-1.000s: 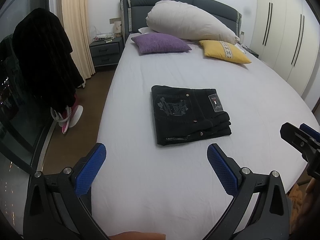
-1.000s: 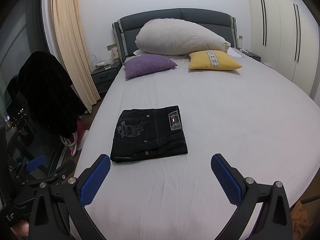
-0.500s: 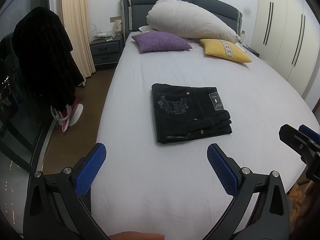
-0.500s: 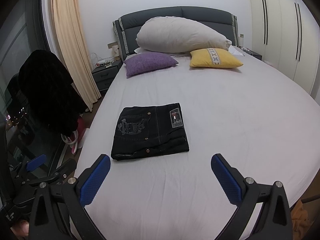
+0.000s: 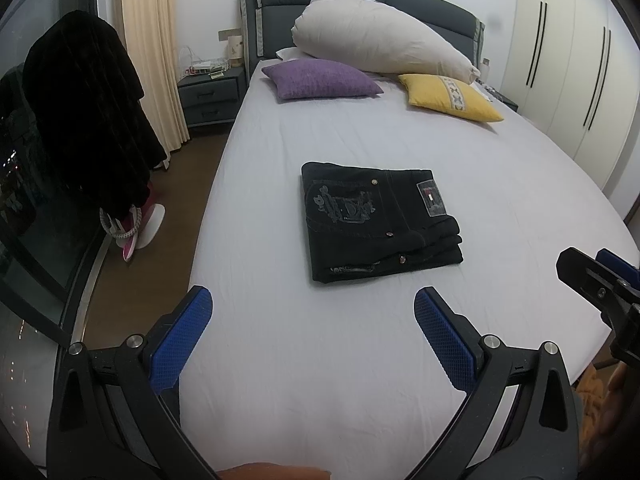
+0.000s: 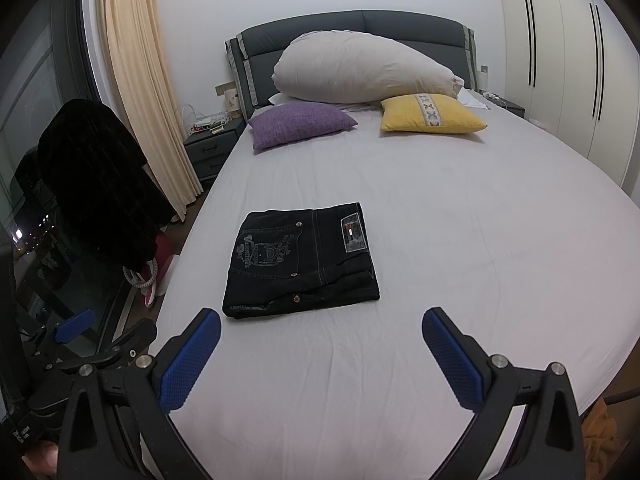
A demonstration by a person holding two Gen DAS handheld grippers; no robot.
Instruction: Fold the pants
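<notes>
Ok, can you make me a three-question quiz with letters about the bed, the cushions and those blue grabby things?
1. Where are the pants?
A. on the bed
B. on the floor
C. on the nightstand

2. What colour is the cushion nearest the wardrobe?
A. purple
B. yellow
C. green

3. How is the right tool?
A. shut on the pants
B. shut on nothing
C. open, holding nothing

Answers:
1 A, they lie folded on the sheet.
2 B, the purple cushion sits by the nightstand side.
3 C, its blue pads stand wide apart.

Black pants with grey stitched crest, sitting on a white bed. Pillows: purple pillow, yellow pillow. Fingers are blue.
</notes>
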